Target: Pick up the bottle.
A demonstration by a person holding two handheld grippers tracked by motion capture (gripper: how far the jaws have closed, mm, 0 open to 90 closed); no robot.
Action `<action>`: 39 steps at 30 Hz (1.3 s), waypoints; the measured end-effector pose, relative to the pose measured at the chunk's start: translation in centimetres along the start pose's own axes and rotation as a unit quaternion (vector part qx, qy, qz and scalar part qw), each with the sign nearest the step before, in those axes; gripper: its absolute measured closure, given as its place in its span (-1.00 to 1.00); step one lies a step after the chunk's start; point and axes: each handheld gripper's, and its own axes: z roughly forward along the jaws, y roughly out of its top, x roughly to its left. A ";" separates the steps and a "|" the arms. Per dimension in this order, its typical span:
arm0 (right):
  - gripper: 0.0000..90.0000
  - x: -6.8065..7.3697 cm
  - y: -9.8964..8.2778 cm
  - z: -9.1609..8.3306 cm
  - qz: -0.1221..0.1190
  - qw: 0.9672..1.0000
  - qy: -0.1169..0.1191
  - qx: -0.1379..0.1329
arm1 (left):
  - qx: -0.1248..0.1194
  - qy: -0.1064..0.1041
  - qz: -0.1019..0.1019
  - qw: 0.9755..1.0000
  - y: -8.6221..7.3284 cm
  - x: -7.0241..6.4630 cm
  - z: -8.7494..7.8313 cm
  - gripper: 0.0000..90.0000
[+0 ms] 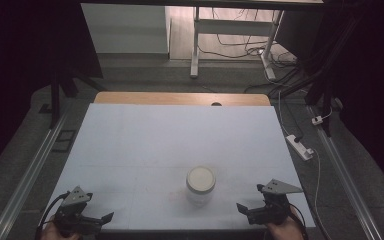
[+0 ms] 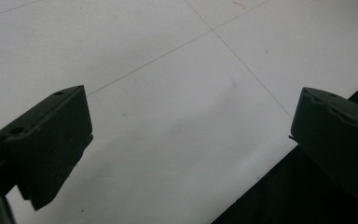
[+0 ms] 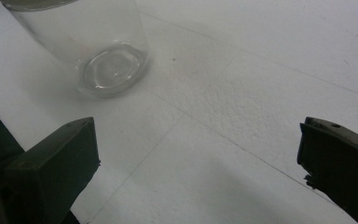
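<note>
A clear jar with a pale lid stands upright on the white table, near its front edge and a little right of centre. In the right gripper view the jar appears at the upper left, its glass base plain to see. My right gripper is open at the front right, a short way right of the jar, with its jaws wide apart over bare table. My left gripper is open at the front left corner, its jaws spread over the table's front edge.
The white sheet covers a wooden table whose far edge shows bare. Beyond it stand a white desk frame and loose cables. A power strip lies on the floor at the right. Metal rails run along both sides.
</note>
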 end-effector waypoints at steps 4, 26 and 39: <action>-1.00 0.1 0.0 0.1 -0.006 1.000 0.004 -0.001 | 0.001 -0.001 0.000 1.000 0.0 0.0 0.0 -1.00; -1.00 1.4 0.9 1.3 -0.043 0.999 0.025 -0.012 | -0.002 -0.002 -0.001 1.000 0.0 0.1 0.0 -1.00; -1.00 2.6 1.8 2.6 -0.039 0.998 0.058 -0.005 | -0.001 -0.005 0.000 1.000 0.0 0.1 0.0 -1.00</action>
